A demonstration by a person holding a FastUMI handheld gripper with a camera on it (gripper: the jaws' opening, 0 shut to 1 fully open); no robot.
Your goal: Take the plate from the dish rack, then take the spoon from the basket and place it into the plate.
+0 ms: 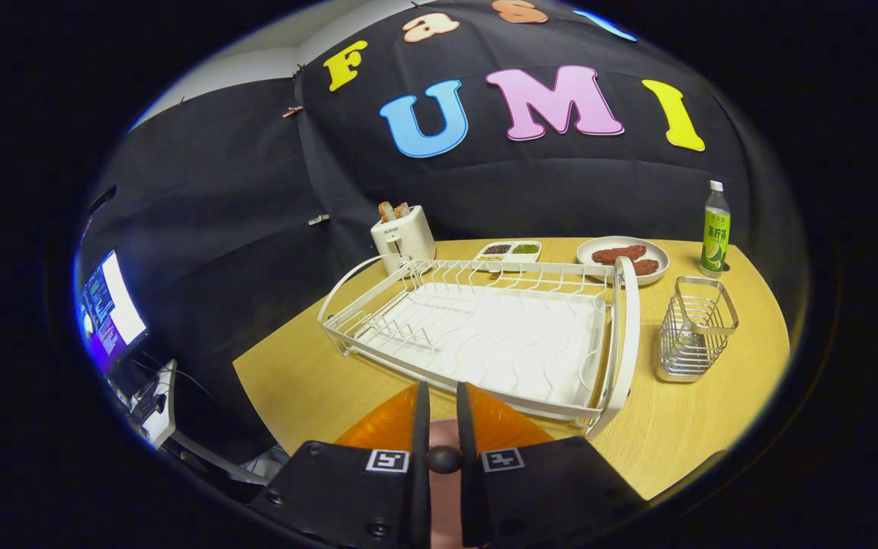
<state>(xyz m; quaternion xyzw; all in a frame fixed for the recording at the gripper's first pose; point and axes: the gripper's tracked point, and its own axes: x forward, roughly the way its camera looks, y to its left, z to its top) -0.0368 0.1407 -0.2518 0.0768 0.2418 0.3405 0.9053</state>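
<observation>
Seen from the gripper view, the gripper (440, 389) is hovering at the near edge of the dish rack (626, 335). Its two fingers (421, 427) are drawn almost together, leaving only a narrow slot. A pale pink strip, apparently the spoon (443, 435), is sitting in that slot with a finger pressing on each side.

The orange plate (378, 423) is lying flat on the wooden table (302, 381) just in front of the dish rack. It is directly under the fingers, with its surface showing on both sides of them. The spoon is hanging over the middle of the plate. Whether it is touching the plate cannot be told.

The dish rack, a white wire frame over a white drip tray, is standing beyond the fingertips with its slots bare. The wire basket (694, 328) is standing upright just to the right of the rack, apart from it.

Behind the rack's far left corner, a white toaster (403, 236) is holding slices of bread in its slots. A small sectioned tray (509, 252) of dark and green fillings is sitting behind the rack's far edge. Beside that tray, behind the rack's far right corner, a white dish (656, 259) is carrying brown pieces of food. A green bottle (715, 229) is standing upright farther right of the rack, behind the basket.

Well to the left of the rack, off the table, a lit monitor (111, 305) is glowing.
</observation>
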